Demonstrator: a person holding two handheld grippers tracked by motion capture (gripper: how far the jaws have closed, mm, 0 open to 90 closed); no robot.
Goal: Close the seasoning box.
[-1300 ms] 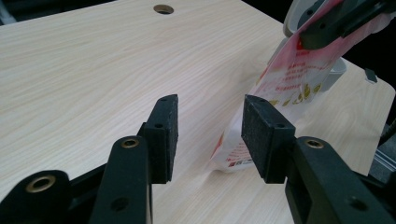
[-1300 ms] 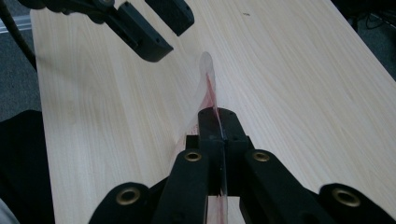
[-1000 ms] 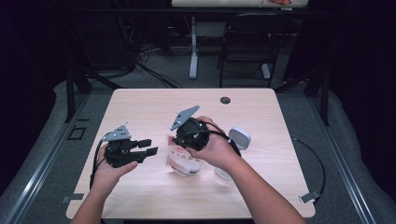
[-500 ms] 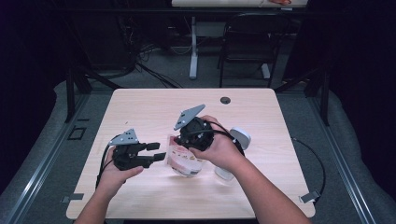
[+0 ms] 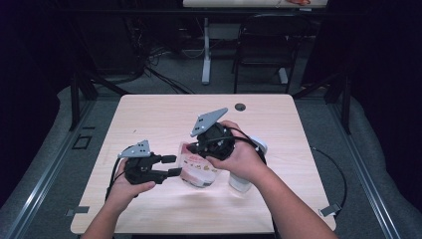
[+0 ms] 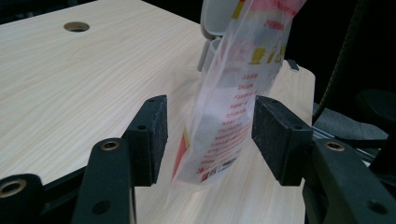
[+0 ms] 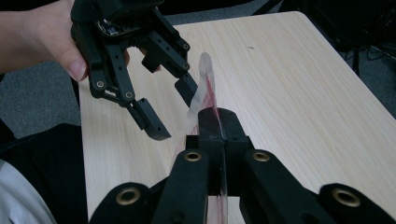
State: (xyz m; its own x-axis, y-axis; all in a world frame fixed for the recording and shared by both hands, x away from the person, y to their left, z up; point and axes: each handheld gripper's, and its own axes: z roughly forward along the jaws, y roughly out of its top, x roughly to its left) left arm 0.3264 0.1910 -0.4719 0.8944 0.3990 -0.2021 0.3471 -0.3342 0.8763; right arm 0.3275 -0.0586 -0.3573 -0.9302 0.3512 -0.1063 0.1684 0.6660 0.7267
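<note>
Left claw (image 5: 171, 166) has slid in toward the hanging bag (image 6: 238, 88) over the table (image 5: 149, 114), jaws just opening — the bag hangs upright between them, untouched; right claw (image 7: 218, 122) clamps its top edge.

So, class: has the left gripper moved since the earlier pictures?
Yes. The left gripper has shifted right, away from the table's left edge, to the plastic bag.

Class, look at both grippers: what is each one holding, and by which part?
The right gripper pinches the clear plastic bag by its top edge. The left gripper holds nothing; its open jaws stand either side of the hanging bag.
</note>
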